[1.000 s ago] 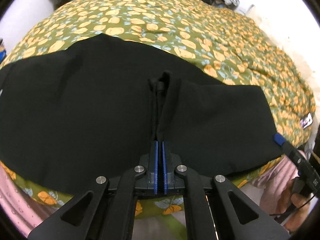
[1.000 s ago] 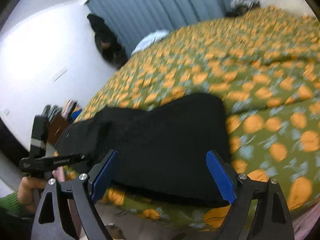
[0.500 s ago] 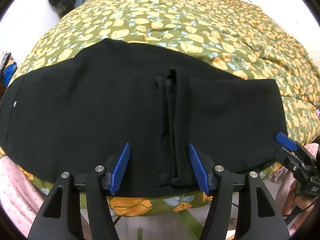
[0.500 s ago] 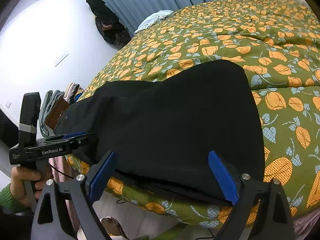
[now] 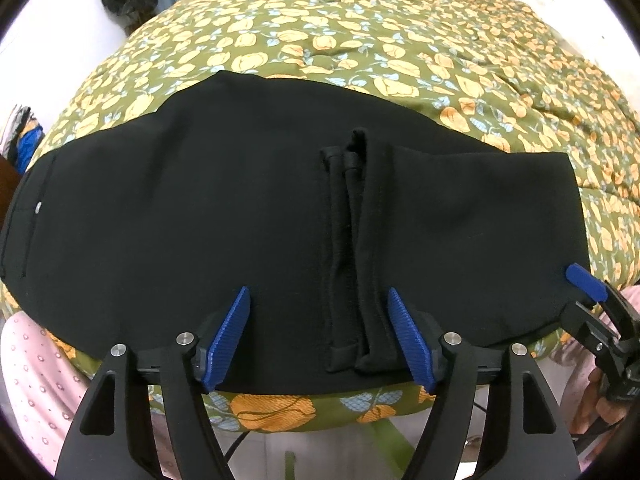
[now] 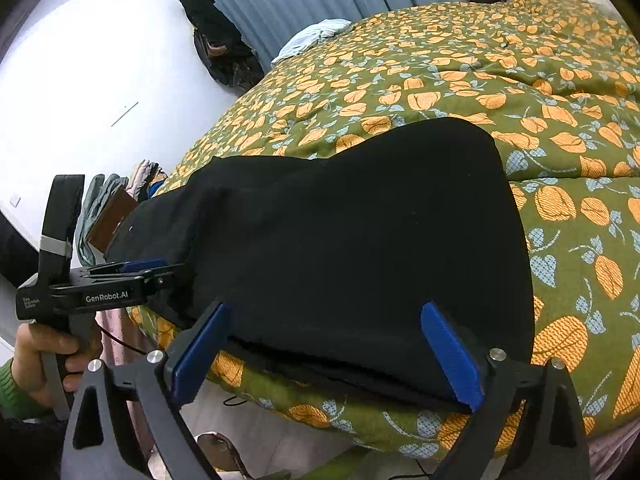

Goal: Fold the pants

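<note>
the black pants (image 5: 248,216) lie flat across the near edge of the flowered bedspread (image 5: 360,40), filling the middle band of the left wrist view. they are folded over on themselves: the leg hems (image 5: 352,248) sit as a narrow upright ridge just right of the frame's centre, on top of the wider layer.

a second ago the left gripper (image 5: 318,338) was pinched tight on that ridge of hems. its jaws have just been opening, and now they stand wide, one blue pad on each side of the hems with a clear gap, pressing on nothing. the hems have dropped and lie on the layer beneath.

the right gripper (image 6: 326,354), at the bottom of its own view, also has its jaws spread wide, and they have been opening a little further. the folded right end of the pants shows between its pads, but they do not clamp it. in the left wrist view it shows at the lower right edge, by the end of the cloth.

this reads as a release after laying the legs over, so one fold looks done. the bundle is long, and another fold across seems likely to be needed.
</note>
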A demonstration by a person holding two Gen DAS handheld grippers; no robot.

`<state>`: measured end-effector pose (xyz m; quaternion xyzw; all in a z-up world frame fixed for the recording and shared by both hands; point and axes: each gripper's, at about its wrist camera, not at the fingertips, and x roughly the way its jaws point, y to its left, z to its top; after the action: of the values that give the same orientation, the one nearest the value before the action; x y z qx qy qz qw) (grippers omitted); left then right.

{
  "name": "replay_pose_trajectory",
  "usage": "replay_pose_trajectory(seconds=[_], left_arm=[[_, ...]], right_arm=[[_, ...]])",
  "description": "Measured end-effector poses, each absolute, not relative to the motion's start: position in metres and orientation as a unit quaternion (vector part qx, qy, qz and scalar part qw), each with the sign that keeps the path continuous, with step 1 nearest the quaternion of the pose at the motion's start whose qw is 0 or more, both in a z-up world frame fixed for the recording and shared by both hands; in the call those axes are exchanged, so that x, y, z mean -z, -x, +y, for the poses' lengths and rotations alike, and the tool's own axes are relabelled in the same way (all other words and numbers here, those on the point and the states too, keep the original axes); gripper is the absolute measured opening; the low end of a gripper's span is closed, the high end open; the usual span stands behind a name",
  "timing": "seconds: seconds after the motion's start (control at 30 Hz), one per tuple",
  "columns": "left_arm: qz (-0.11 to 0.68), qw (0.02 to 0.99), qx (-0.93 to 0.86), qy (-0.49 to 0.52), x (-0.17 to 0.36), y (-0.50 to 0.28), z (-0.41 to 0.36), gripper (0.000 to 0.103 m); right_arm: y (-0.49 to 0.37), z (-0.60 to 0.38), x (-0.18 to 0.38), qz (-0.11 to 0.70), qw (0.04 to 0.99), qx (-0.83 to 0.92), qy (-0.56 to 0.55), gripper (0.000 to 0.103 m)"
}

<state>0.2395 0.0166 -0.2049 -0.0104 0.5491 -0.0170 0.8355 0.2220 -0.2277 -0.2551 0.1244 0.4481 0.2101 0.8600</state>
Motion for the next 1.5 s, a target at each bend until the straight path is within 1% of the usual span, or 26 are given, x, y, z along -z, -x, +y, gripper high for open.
replay_pose_trajectory(seconds=[0.3,0.4,0.5,0.53,0.6,0.67,0.7,0.73,0.8,0.87,0.93,1.03,1.1,1.27,1.33,1.4,1.47,1.5], left_arm=[[0.546,0.838,0.004,0.002,0.198,-0.237,0.017,0.076],[0.494,0.869,-0.007,0.014,0.166,-0.228,0.018,0.077],[0.460,0.886,0.040,0.040,0.147,-0.225,0.008,0.086],[0.463,0.884,0.059,0.039,0.150,-0.228,0.000,0.088],[0.483,0.872,0.080,0.022,0.166,-0.236,-0.014,0.088],[0.509,0.857,0.075,-0.003,0.191,-0.245,-0.021,0.084],[0.527,0.847,0.069,-0.009,0.203,-0.248,-0.021,0.078],[0.540,0.839,0.065,-0.009,0.212,-0.250,-0.020,0.078],[0.537,0.841,0.068,0.004,0.215,-0.248,-0.014,0.078],[0.538,0.840,0.070,0.003,0.214,-0.248,-0.012,0.079],[0.537,0.841,0.070,0.000,0.218,-0.247,-0.013,0.080],[0.537,0.841,0.075,-0.002,0.218,-0.247,-0.015,0.082],[0.536,0.841,0.076,-0.006,0.219,-0.246,-0.014,0.082],[0.536,0.841,0.075,0.007,0.220,-0.245,-0.008,0.083],[0.537,0.840,0.077,0.011,0.220,-0.246,-0.007,0.084],[0.538,0.839,0.077,0.012,0.221,-0.247,-0.007,0.086],[0.537,0.840,0.077,0.012,0.222,-0.248,-0.008,0.086],[0.537,0.840,0.078,0.012,0.221,-0.247,-0.008,0.086]], right_arm=[[-0.222,-0.225,0.255,0.449,0.861,-0.209,-0.118,0.098],[-0.221,-0.224,0.256,0.450,0.861,-0.208,-0.113,0.098],[-0.221,-0.221,0.257,0.451,0.862,-0.205,-0.107,0.100],[-0.222,-0.220,0.257,0.452,0.861,-0.205,-0.106,0.100],[-0.223,-0.218,0.254,0.460,0.859,-0.203,-0.101,0.101],[-0.229,-0.219,0.241,0.474,0.849,-0.212,-0.100,0.100],[-0.235,-0.221,0.229,0.472,0.847,-0.221,-0.104,0.100],[-0.238,-0.223,0.220,0.465,0.850,-0.224,-0.102,0.100],[-0.255,-0.228,0.191,0.437,0.868,-0.222,-0.073,0.100],[-0.276,-0.232,0.181,0.433,0.873,-0.219,-0.059,0.100],[-0.303,-0.238,0.194,0.454,0.864,-0.208,-0.064,0.100],[-0.343,-0.251,0.257,0.555,0.805,-0.181,-0.107,0.101],[-0.343,-0.256,0.263,0.554,0.804,-0.179,-0.117,0.100],[-0.301,-0.263,0.205,0.491,0.835,-0.206,-0.141,0.100],[-0.282,-0.262,0.196,0.480,0.841,-0.211,-0.133,0.100],[-0.262,-0.258,0.215,0.502,0.827,-0.212,-0.136,0.100],[-0.250,-0.255,0.249,0.546,0.805,-0.196,-0.123,0.100],[-0.246,-0.256,0.255,0.553,0.803,-0.187,-0.120,0.100]])
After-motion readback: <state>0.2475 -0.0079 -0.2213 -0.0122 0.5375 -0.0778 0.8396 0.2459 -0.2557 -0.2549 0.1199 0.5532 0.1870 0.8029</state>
